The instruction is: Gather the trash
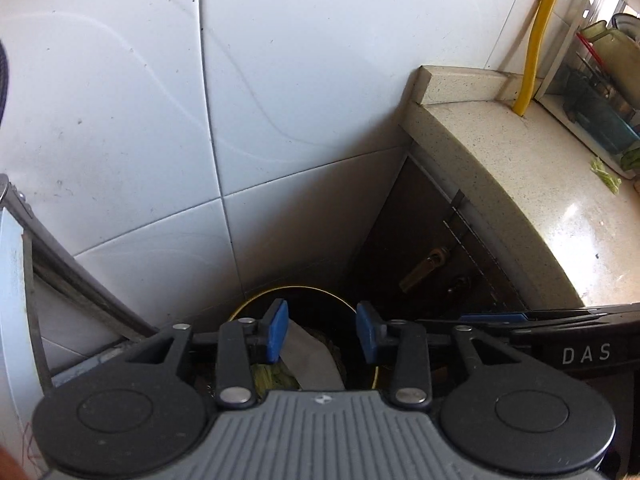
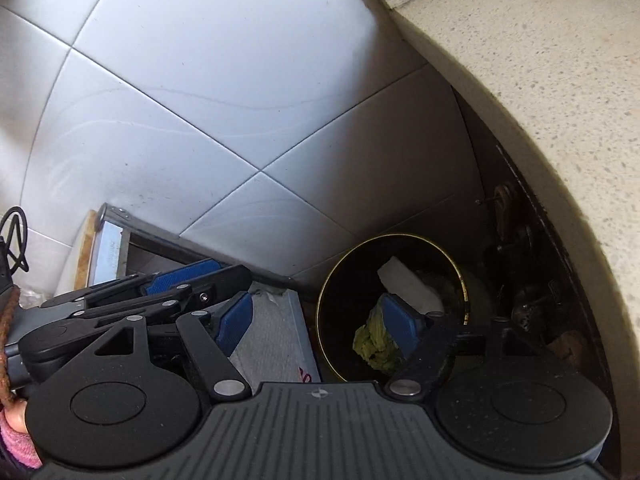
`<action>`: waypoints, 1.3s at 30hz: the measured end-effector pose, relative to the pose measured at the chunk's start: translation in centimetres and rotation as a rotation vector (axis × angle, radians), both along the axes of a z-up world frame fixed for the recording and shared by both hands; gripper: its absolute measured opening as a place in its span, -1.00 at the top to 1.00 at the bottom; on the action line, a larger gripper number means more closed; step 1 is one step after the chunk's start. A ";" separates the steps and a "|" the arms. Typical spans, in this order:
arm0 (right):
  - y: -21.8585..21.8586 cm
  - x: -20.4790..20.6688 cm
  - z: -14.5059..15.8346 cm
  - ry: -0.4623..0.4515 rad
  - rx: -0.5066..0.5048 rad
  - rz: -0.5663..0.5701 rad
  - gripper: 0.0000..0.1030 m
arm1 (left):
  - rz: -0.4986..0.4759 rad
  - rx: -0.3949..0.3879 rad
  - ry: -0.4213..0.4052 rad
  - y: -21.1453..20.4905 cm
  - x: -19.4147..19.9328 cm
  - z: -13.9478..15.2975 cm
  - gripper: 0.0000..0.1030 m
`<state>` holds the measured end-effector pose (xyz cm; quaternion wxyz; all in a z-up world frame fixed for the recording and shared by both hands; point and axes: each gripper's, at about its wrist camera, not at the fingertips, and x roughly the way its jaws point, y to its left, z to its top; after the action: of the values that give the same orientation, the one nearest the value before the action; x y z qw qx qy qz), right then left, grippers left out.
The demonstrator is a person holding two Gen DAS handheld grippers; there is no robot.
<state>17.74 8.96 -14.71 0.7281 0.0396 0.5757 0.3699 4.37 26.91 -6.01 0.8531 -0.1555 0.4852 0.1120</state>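
Observation:
A black round bin with a thin gold rim [image 1: 296, 288] [image 2: 400, 236] stands on the floor in the corner between the tiled wall and the cabinet. Inside it are a white crumpled paper [image 1: 308, 356] [image 2: 404, 284] and green leafy scraps [image 1: 272, 376] [image 2: 376, 344]. My left gripper [image 1: 322, 332] hangs over the bin's mouth, open, blue pads apart with nothing pressed between them. My right gripper [image 2: 318, 322] is open wider, one pad over the bin beside the green scraps, the other over a flat box. Each gripper shows at the edge of the other's view.
A speckled stone countertop [image 1: 520, 184] [image 2: 540, 100] overhangs on the right, with a dark cabinet door [image 1: 420, 240] below it. White wall tiles [image 1: 280, 80] stand behind the bin. A grey flat box [image 2: 276, 332] lies left of the bin. A yellow hose [image 1: 536, 40] and a dish rack [image 1: 600, 100] sit far right.

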 end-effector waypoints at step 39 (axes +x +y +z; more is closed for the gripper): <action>-11.5 -9.8 9.4 -0.404 -0.066 0.064 -1.00 | 0.423 0.173 -0.071 -12.3 -14.1 6.2 -0.96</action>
<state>7.98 -2.50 -5.27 0.8175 -0.0778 0.4308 0.3743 -9.69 14.60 0.20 0.8375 -0.1836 0.4000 0.3239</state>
